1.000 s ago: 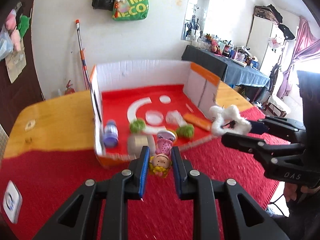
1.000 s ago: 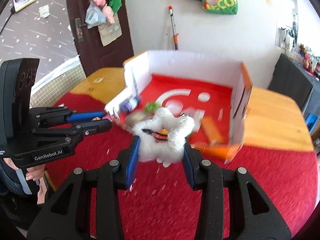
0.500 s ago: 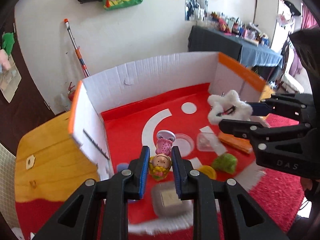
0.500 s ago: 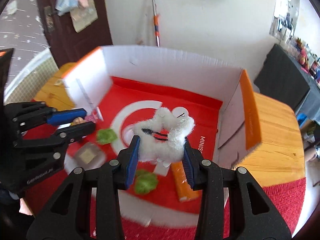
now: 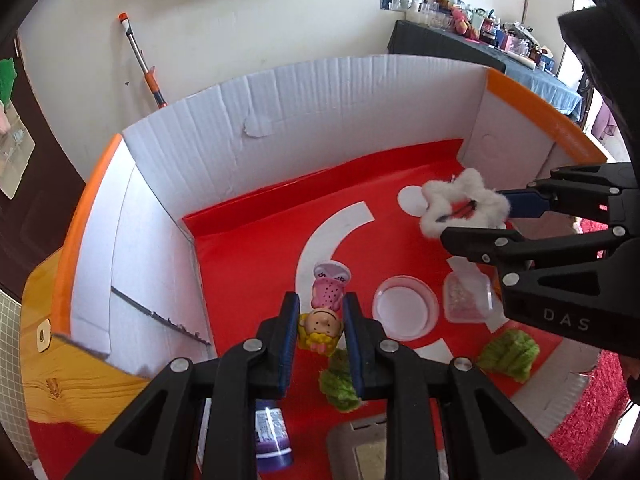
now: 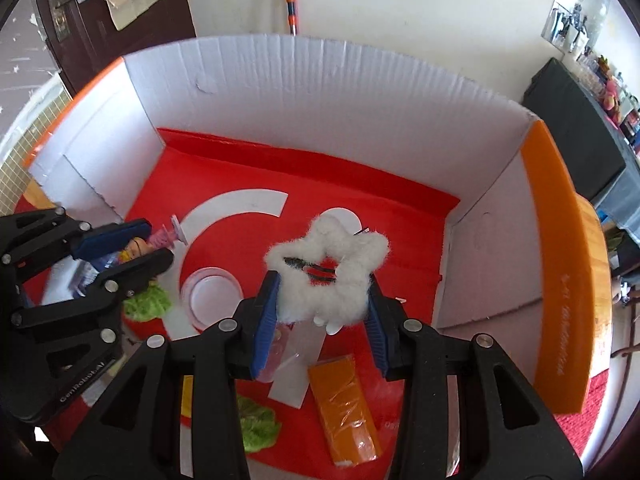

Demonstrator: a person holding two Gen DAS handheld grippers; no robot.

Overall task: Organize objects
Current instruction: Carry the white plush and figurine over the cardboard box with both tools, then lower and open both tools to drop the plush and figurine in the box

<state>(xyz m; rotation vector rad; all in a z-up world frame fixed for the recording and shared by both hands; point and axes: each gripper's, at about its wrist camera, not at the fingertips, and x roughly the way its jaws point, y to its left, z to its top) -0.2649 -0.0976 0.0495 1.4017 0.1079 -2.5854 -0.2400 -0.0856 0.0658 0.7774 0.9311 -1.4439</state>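
Note:
My left gripper (image 5: 320,312) is shut on a small doll figure (image 5: 322,322) with a yellow-haired head and pink dress, held above the red floor of the cardboard box (image 5: 304,92). It also shows at the left of the right wrist view (image 6: 136,246). My right gripper (image 6: 322,300) is shut on a white fluffy star-shaped hair clip (image 6: 326,274), held over the box's right half; the clip also shows in the left wrist view (image 5: 464,208).
On the box floor lie a clear round lid (image 5: 404,312), a clear square container (image 5: 466,298), green fluffy pieces (image 5: 508,354) (image 6: 256,426), an orange packet (image 6: 346,404), a purple bottle (image 5: 270,436) and a grey case (image 5: 360,448). White box walls surround three sides.
Both grippers have moved forward and lower into the box, each still holding its object. The box floor and walls now fill both views.

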